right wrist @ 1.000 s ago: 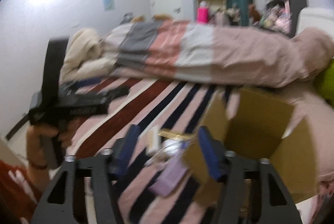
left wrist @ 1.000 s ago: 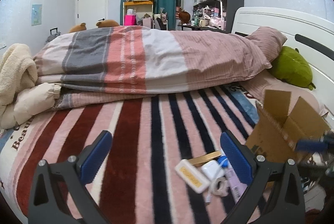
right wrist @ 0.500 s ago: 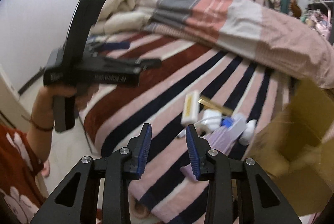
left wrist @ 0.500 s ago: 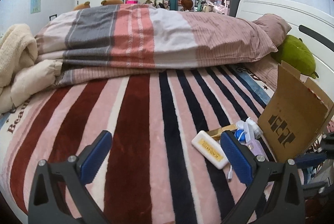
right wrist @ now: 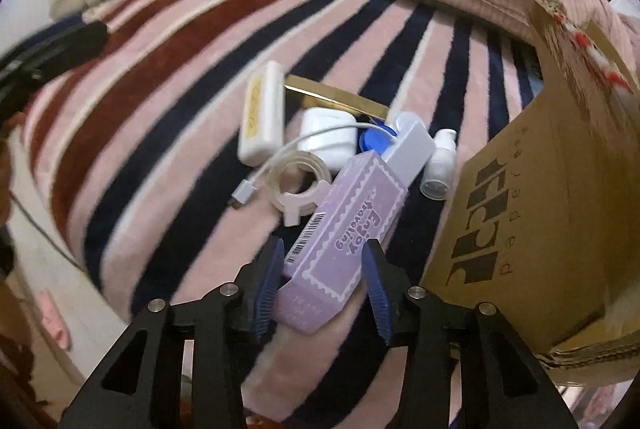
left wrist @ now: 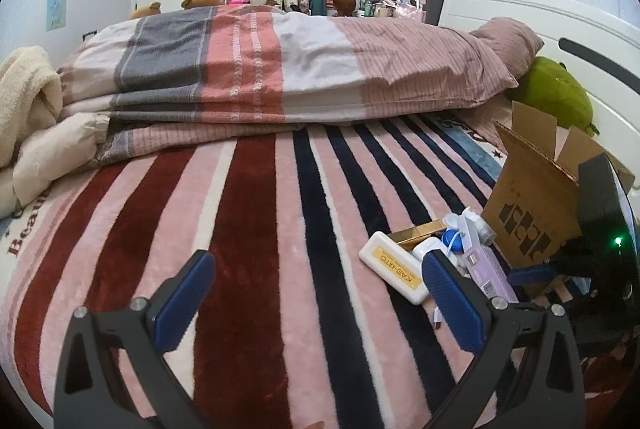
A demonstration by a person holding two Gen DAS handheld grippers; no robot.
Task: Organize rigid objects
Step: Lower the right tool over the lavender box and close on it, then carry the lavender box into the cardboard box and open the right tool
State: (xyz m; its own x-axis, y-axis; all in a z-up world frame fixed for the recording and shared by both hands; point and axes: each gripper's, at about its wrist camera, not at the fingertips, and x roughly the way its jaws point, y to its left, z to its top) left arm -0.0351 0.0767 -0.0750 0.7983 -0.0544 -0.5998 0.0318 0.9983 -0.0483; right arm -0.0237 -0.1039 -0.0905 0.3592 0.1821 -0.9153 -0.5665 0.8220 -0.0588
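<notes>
A pile of small objects lies on the striped blanket beside an open cardboard box (right wrist: 532,213), which also shows in the left wrist view (left wrist: 532,205). The pile holds a purple carton (right wrist: 348,229), a white case with a yellow label (right wrist: 262,117), a gold box (right wrist: 336,97), a white charger with cable (right wrist: 328,137), a tape ring (right wrist: 296,185) and a small white bottle (right wrist: 440,161). My right gripper (right wrist: 324,269) is open, its fingers on either side of the purple carton's near end. My left gripper (left wrist: 316,301) is open and empty over the blanket, left of the pile (left wrist: 436,253).
A folded striped quilt (left wrist: 256,69) lies across the far side of the bed. A cream blanket (left wrist: 28,101) is heaped at the left. A green plush (left wrist: 556,93) sits by the white headboard behind the box. The bed's near edge drops to the floor.
My right gripper has moved down and in toward the pile and opened wider, now straddling the purple carton. My left gripper has shifted slightly lower and closer to the bed.
</notes>
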